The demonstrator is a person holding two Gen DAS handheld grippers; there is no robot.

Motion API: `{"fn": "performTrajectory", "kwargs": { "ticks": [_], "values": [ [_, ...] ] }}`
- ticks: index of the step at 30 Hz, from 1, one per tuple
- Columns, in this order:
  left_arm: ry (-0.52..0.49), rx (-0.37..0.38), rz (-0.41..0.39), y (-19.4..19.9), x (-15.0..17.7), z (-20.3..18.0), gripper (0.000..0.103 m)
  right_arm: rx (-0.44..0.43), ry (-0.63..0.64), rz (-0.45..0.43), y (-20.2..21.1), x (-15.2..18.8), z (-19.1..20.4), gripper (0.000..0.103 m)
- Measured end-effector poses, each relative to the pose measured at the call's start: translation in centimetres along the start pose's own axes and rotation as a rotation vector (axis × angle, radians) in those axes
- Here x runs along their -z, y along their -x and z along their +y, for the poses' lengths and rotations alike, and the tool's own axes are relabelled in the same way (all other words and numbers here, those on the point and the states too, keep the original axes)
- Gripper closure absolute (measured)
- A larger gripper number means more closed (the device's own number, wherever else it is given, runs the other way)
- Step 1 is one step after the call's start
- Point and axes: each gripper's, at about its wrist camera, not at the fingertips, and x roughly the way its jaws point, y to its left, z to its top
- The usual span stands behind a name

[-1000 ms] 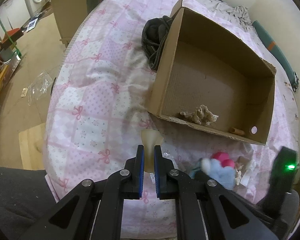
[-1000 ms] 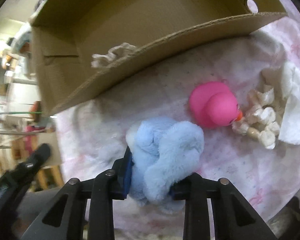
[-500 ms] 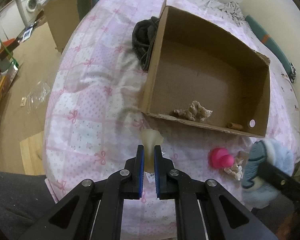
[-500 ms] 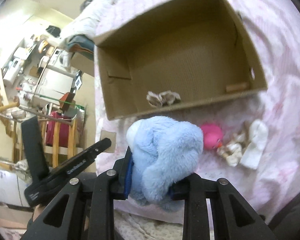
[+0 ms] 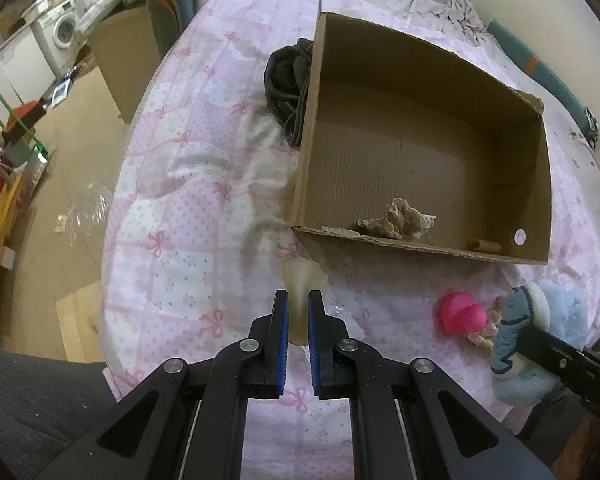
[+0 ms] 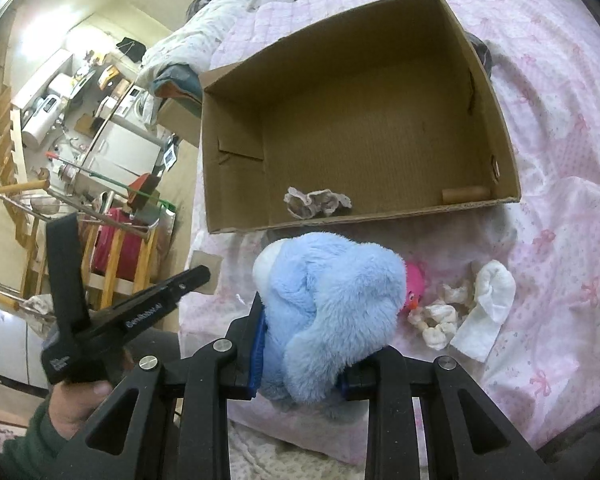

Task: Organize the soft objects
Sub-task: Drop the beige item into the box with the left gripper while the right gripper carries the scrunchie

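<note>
A bed [image 5: 188,184] with a pink bow-patterned quilt carries an open cardboard box [image 5: 512,258], with a laundry and storage area behind. The left gripper [image 5: 298,312] is nearly shut, its blue pads pinching a pale, translucent soft piece [image 5: 300,280]; the piece stands lengthwise between the fingers and flares out beyond the tips, toward the box's near corner. The right gripper [image 6: 300,360] is partly open around a blue plush toy [image 6: 332,300], clamped at its lower part so that the bulk rises above and ahead of the fingers, held over the quilt in front of the box's near wall. Inside the box lie a crumpled beige cloth [image 6: 316,202] and a small cardboard tube [image 6: 466,193]. A pink rubber duck [image 5: 460,317], knotted white pieces [image 6: 438,320] and a white cloth [image 6: 488,308] lie on the quilt beside the plush toy.
</note>
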Motion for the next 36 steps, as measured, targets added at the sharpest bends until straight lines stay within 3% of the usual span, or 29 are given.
{"fn": "performTrajectory", "kwargs": {
  "ticks": [3,9,19,25,28,31,36],
  "values": [
    [-0.008,0.000,0.000,0.0,0.2,-0.2,0.095,0.012,-0.001,0.001,-0.4,0.2,-0.5,0.074],
    [-0.003,0.065,-0.054,2.4,-0.7,-0.5,0.095,-0.053,-0.044,-0.033,0.4,-0.4,-0.9,0.074],
    [-0.055,0.128,-0.221,6.5,-7.0,-1.9,0.095,-0.121,0.026,-0.170,5.9,-5.4,0.1,0.074],
    [-0.082,0.169,-0.240,4.6,-9.6,-3.1,0.094,-0.104,-0.001,-0.235,6.2,-9.0,-2.8,0.074],
    [-0.135,0.137,-0.239,2.6,-9.6,-4.1,0.094,-0.133,-0.088,-0.228,4.9,-9.6,-5.4,0.074],
    [-0.167,0.113,-0.224,0.9,-8.7,-4.7,0.094,-0.098,-0.121,-0.206,3.4,-9.5,-6.8,0.074],
    [-0.177,0.110,-0.177,-1.0,-8.3,-5.0,0.094,-0.052,-0.073,-0.168,1.4,-9.5,-6.1,0.074]
  ]
}}
